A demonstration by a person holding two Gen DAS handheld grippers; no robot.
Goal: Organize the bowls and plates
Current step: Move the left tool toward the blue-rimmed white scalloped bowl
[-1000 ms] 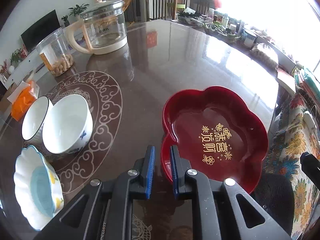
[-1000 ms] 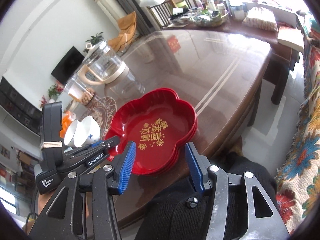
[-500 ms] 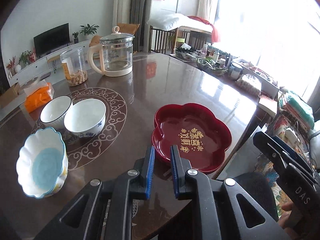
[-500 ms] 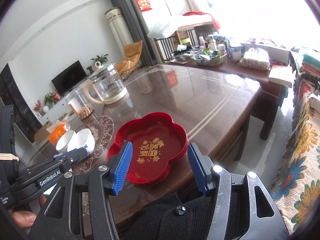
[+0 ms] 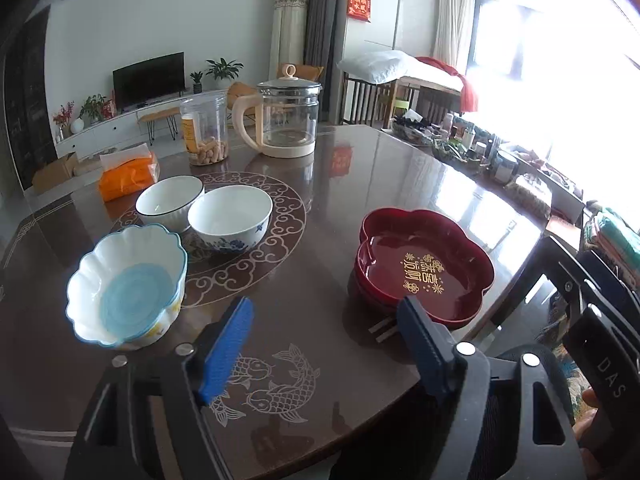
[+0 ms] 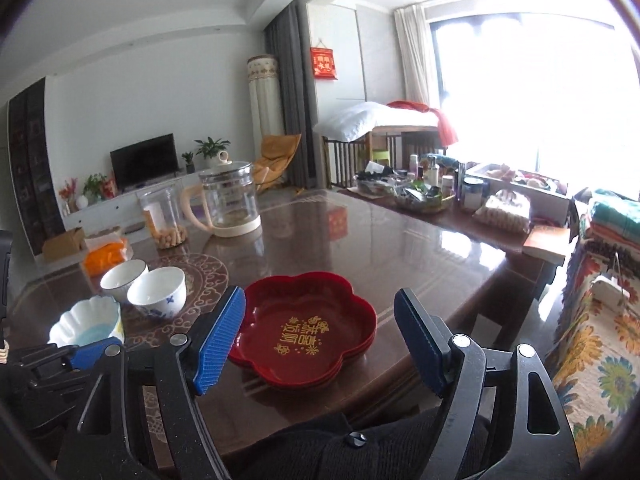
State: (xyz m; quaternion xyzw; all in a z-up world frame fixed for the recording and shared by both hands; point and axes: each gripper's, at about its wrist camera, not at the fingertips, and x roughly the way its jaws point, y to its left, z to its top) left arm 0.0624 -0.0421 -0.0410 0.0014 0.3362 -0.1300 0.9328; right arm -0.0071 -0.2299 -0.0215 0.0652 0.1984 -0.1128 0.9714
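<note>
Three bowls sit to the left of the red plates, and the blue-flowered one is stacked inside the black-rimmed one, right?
Not stacked. In the left wrist view the blue-flowered bowl stands on the table beside the black-rimmed bowl, rims close together. The rest holds: with the scalloped bowl, three bowls sit left of the red plates.

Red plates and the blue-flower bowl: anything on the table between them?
Nothing. In the left wrist view, only bare tabletop with its inlaid pattern lies between the red plates and the blue-flower bowl.
</note>
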